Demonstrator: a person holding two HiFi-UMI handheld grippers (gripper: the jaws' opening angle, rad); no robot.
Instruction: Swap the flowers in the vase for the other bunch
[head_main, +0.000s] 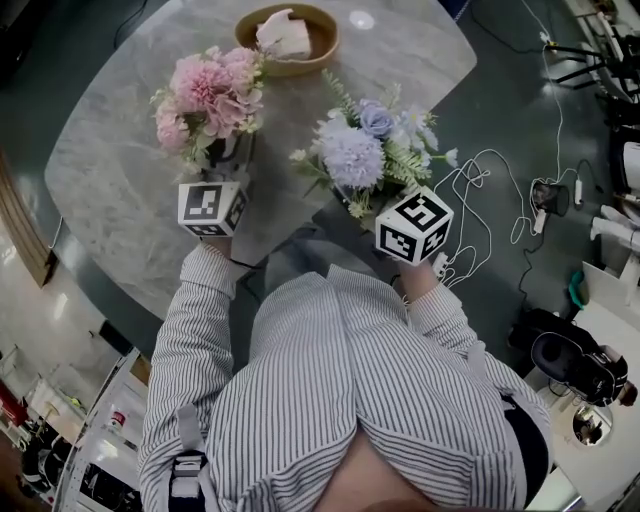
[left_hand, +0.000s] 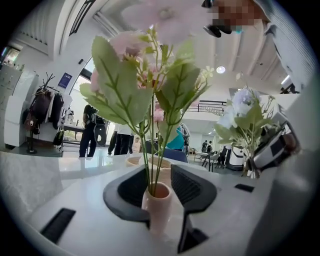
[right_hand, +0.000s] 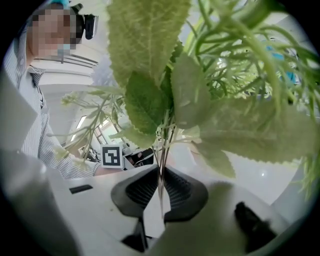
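Note:
A pink bunch (head_main: 210, 95) stands in a small pale pink vase (left_hand: 159, 210) on the marble table (head_main: 120, 170). My left gripper (left_hand: 159, 187) is open. Its jaws stand apart on either side of the thin green stems (left_hand: 152, 150) just above the vase's mouth, without pressing them. In the head view only its marker cube (head_main: 212, 207) shows below the pink flowers. My right gripper (right_hand: 161, 192) is shut on the stems (right_hand: 162, 165) of the blue and white bunch (head_main: 365, 150), held upright at the table's near edge, to the right of the vase.
A wooden bowl (head_main: 288, 40) with a white lump in it sits at the table's far side. White cables (head_main: 480, 200) and gear lie on the dark floor at the right. The person's striped shirt fills the lower head view.

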